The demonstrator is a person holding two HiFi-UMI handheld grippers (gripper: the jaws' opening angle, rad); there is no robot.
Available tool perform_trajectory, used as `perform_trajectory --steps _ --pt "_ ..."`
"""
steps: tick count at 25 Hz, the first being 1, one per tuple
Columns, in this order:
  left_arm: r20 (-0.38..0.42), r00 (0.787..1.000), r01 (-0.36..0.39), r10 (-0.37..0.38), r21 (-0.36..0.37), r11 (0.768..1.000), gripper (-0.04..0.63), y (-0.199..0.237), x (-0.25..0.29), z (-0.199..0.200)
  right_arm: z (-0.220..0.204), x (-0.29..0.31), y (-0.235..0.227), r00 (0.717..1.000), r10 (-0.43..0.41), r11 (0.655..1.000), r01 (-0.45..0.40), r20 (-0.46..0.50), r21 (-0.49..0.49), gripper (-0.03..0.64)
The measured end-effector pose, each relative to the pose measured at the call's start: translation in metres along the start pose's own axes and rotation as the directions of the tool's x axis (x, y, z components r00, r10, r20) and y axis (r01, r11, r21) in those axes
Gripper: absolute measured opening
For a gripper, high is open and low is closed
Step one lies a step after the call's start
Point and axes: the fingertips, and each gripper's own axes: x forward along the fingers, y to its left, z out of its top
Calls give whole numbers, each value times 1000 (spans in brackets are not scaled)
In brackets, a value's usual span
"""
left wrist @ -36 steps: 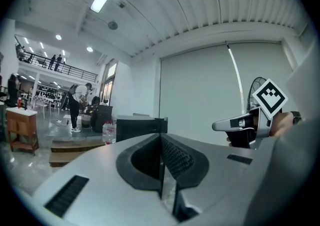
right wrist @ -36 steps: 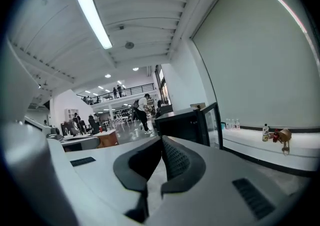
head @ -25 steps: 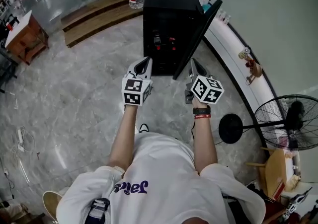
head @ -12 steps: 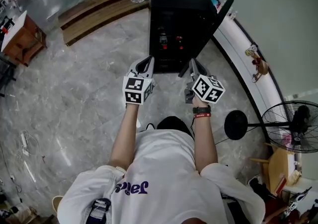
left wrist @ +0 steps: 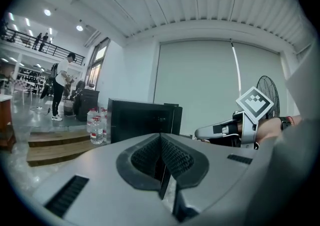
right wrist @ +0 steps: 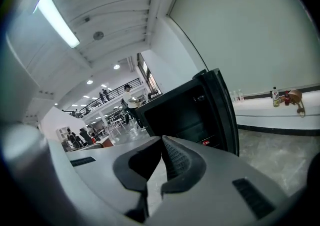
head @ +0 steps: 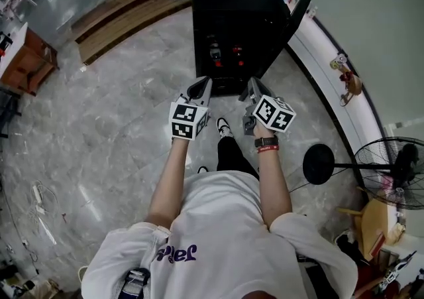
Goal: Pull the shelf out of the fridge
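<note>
1. Squarely ahead of the person, the black fridge (head: pixel 228 12) stands on the marble floor (head: pixel 119 112). Its door (head: pixel 296 16) is swung out to the right, which leaves the front free for reaching in.
2. Both tools are held out side by side and aimed at that opening, near it but clearly short of it. The left gripper (head: pixel 203 83) has its jaws pressed together with nothing between them. The right gripper (head: pixel 250 85) is likewise closed and empty. This looks like an approach posture, and the jaws would have to part before they could take a shelf edge.
3. The shelf, the task's own thing, should sit inside the fridge, not yet pulled. The cavity is so dark that its front edge cannot be made out, nor how many shelves there are.
4. A few small red-marked items (head: pixel 225 52) show inside. What they are is too small to tell, and from the head view the grippers cover the cavity's lowest part.
</note>
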Motion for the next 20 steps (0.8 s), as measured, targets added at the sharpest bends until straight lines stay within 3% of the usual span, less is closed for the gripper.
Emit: perform_trajectory --steps 10,15,20 --pt "-25 999 -39 38 -39 998 20 33 82 -13 -24 106 -53 998 55 977 -45 -42 207 15" --pt "-21 998 -64 63 -69 996 18 51 103 -22 -39 149 -68 996 67 969 -52 -56 241 15" --pt "-31 997 -68 67 -51 996 18 57 119 -35 -54 177 -86 996 66 959 -49 -52 279 25"
